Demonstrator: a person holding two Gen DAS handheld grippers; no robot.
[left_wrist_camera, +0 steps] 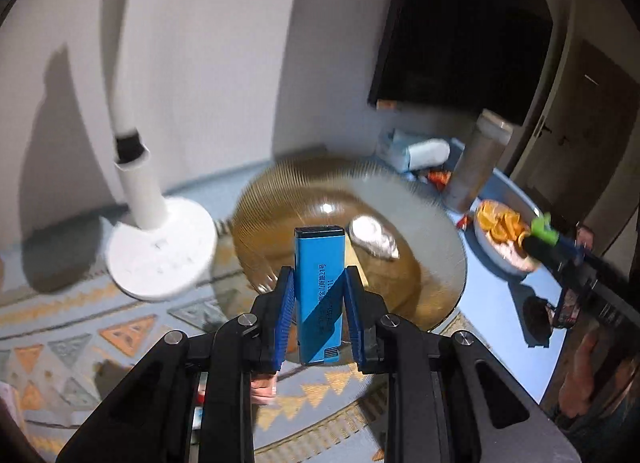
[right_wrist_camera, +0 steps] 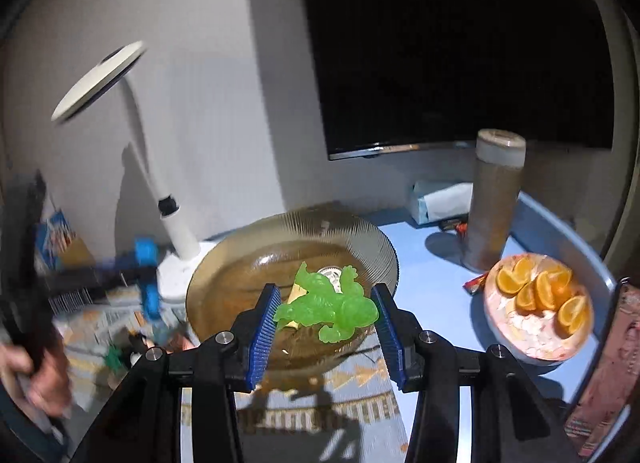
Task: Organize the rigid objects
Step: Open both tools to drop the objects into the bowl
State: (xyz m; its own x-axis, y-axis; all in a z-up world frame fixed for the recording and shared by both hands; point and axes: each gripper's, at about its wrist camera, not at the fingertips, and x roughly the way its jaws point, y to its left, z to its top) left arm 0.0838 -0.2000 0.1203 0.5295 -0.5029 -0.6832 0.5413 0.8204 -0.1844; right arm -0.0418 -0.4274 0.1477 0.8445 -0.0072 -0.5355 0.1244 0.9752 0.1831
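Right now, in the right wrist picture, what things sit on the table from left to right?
White desk lamp → amber glass bowl → tall brown canister → plate of orange wedges.

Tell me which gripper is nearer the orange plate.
Right. The right gripper hangs just left of the orange plate; the left gripper is farther left, past the bowl.

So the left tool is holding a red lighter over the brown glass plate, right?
Not quite. The lighter is blue, not red. The left tool does grip it above the ribbed brown glass plate; the left wrist view shows this.
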